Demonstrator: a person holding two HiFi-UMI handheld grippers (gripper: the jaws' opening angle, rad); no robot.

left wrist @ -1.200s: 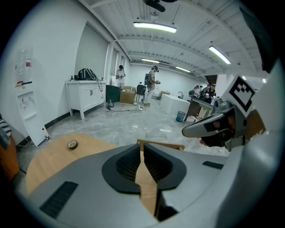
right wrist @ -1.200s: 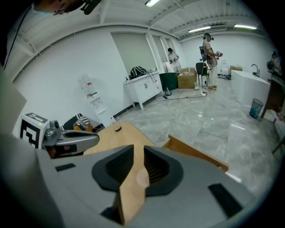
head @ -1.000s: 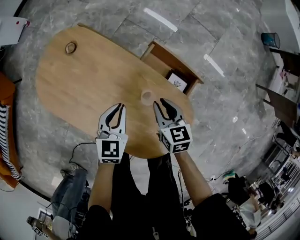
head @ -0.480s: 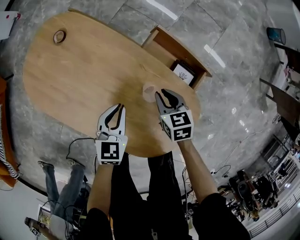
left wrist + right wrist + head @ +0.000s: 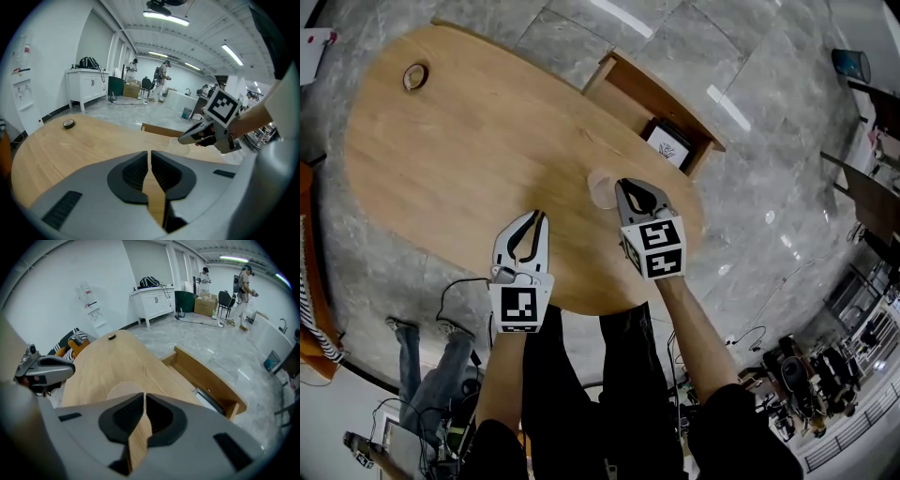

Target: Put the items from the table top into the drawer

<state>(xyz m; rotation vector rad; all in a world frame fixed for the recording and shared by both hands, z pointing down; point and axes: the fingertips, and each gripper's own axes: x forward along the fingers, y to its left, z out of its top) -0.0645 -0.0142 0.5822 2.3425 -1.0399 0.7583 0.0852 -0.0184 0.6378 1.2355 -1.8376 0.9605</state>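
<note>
1. Your left gripper (image 5: 536, 217) hovers over the table's (image 5: 469, 159) near edge, fingers pressed together with nothing between them.
2. Your right gripper (image 5: 626, 186) is also closed and empty. Its tips sit just right of a pale round disc (image 5: 598, 187), so this hand is far nearer. The disc is round, with no long axis to line up, but you'd need to spread the fingers first.
3. Beyond the disc, the drawer (image 5: 623, 103) stands open, holding a framed white card (image 5: 667, 145).
4. A tape roll (image 5: 415, 75) lies at the far left end, well apart from both hands.
</note>
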